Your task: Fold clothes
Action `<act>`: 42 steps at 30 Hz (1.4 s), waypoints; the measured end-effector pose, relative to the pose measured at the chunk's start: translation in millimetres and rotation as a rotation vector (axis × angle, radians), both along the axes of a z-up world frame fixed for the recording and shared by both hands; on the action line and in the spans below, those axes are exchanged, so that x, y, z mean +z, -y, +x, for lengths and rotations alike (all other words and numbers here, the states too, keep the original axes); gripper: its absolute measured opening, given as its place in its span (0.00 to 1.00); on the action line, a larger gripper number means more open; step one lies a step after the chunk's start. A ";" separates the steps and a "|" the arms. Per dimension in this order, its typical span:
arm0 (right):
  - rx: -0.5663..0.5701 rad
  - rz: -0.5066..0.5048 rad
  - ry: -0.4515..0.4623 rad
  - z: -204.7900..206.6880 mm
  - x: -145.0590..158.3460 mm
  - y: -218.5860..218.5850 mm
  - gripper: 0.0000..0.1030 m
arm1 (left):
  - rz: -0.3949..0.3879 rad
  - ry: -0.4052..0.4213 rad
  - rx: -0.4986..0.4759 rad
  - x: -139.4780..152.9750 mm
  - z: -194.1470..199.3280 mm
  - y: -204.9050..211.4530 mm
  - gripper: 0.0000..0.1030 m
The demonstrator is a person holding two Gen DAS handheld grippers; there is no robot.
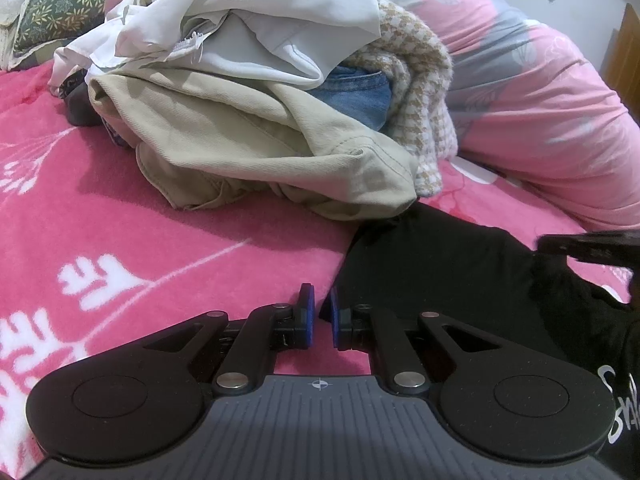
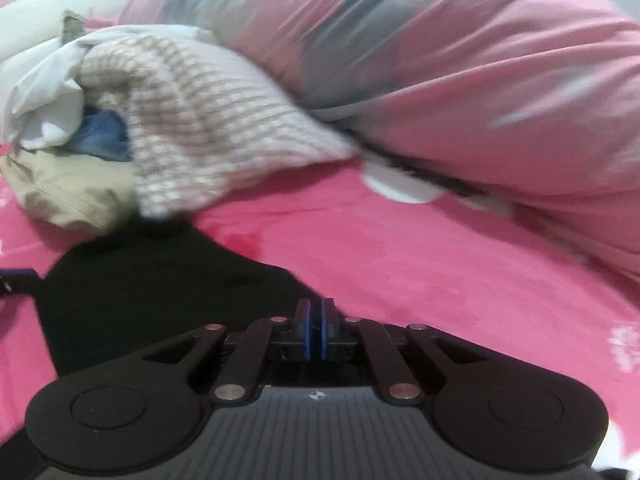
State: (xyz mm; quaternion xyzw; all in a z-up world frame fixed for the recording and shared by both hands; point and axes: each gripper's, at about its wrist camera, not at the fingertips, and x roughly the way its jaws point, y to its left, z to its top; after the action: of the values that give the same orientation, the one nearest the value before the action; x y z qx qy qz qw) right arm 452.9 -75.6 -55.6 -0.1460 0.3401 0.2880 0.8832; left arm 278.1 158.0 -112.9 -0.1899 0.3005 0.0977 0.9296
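Your left gripper (image 1: pixel 322 322) sits low over the pink bedspread (image 1: pixel 160 232), its 2 blue-padded fingers (image 1: pixel 307 316) a narrow gap apart with nothing between them; the pink cloth shows through the gap. It hangs right at the left edge of the black garment (image 1: pixel 440 272), which lies spread flat on the bedspread, but you cannot tell from this view whether the fingers touch it. White lettering (image 1: pixel 618 400) shows on the garment near the right edge of the left wrist view. Your right gripper (image 2: pixel 317 330) has its 2 pads (image 2: pixel 307 332) pressed together, and it sits at the right edge of the black garment; whether cloth is pinched between the pads cannot be told, as the view is blurred. From the left wrist view, the right gripper appears as a dark blurred shape at the far right, over the garment. Behind the garment lies a heap of unfolded clothes: beige trousers (image 1: pixel 256 148) in front, a white shirt (image 1: pixel 260 20) on top, blue denim (image 1: pixel 360 96) tucked in the middle, and a tan-and-white checked knit (image 1: pixel 420 92) on the right. A pink and grey duvet (image 1: pixel 540 100) is bunched up to the right of the heap. A green leaf-print cushion (image 1: pixel 60 4) sits at the far left.
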 end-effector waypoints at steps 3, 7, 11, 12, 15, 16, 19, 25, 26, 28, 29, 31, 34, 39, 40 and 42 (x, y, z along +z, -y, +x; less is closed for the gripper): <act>-0.032 0.033 -0.028 19.1 -2.8 -6.0 0.05 | -0.011 -0.001 0.000 -0.3 0.4 -1.2 0.08; -0.074 0.132 -0.102 42.3 -4.5 6.1 0.39 | -0.022 -0.003 0.001 0.3 -0.4 -2.2 0.08; -0.048 0.119 -0.192 53.3 -18.5 5.4 0.38 | -0.024 -0.003 0.002 0.3 -0.5 -2.3 0.09; -0.036 0.089 -0.197 52.4 -22.0 2.0 0.37 | -0.023 -0.003 0.002 0.2 -0.6 -2.1 0.09; -0.010 -0.003 -0.139 43.2 -25.5 -12.4 0.01 | -0.016 -0.002 0.002 -0.1 -0.5 -1.0 0.09; 0.001 -0.014 -0.115 40.0 -24.1 -16.0 0.01 | -0.016 -0.002 0.002 -0.1 -0.4 -1.1 0.09; 0.031 -0.008 -0.044 33.8 -21.0 -21.7 0.01 | -0.017 -0.002 0.002 -0.2 -0.4 -1.3 0.09; -0.048 0.045 -0.058 46.5 -36.0 -20.0 0.01 | -0.016 -0.002 0.003 0.7 -1.1 -1.4 0.09; -0.068 0.066 -0.066 49.1 -37.2 -17.3 0.02 | -0.017 -0.002 0.003 0.8 -1.3 -1.5 0.09; -0.144 0.115 -0.077 54.7 -35.4 -6.3 0.02 | -0.016 -0.003 0.003 1.6 -1.7 -1.7 0.09; -0.187 0.131 -0.076 57.1 -34.3 -1.0 0.02 | -0.015 -0.003 0.003 2.0 -1.7 -1.7 0.09; -0.256 0.148 -0.072 59.1 -30.5 8.8 0.03 | -0.016 -0.004 0.004 2.9 -1.7 -2.1 0.09; -0.326 0.155 -0.067 59.2 -24.4 18.5 0.04 | -0.018 -0.004 0.007 3.7 -2.3 -2.2 0.09; -0.152 0.045 -0.085 47.0 -26.0 -24.0 0.04 | -0.007 0.000 0.022 5.1 -4.5 -0.3 0.09; -0.117 0.023 -0.089 44.6 -26.3 -32.5 0.04 | -0.002 0.000 0.024 5.2 -4.5 0.0 0.09; -0.047 -0.021 -0.096 39.8 -27.0 -49.5 0.04 | 0.001 0.000 0.028 5.1 -4.4 -0.4 0.09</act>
State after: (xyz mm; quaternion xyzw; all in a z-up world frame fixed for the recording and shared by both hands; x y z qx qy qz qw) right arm 492.7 -26.1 -82.5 -0.1334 0.3885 0.2701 0.8708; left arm 273.8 158.4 -107.7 -0.1938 0.2978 0.1107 0.9282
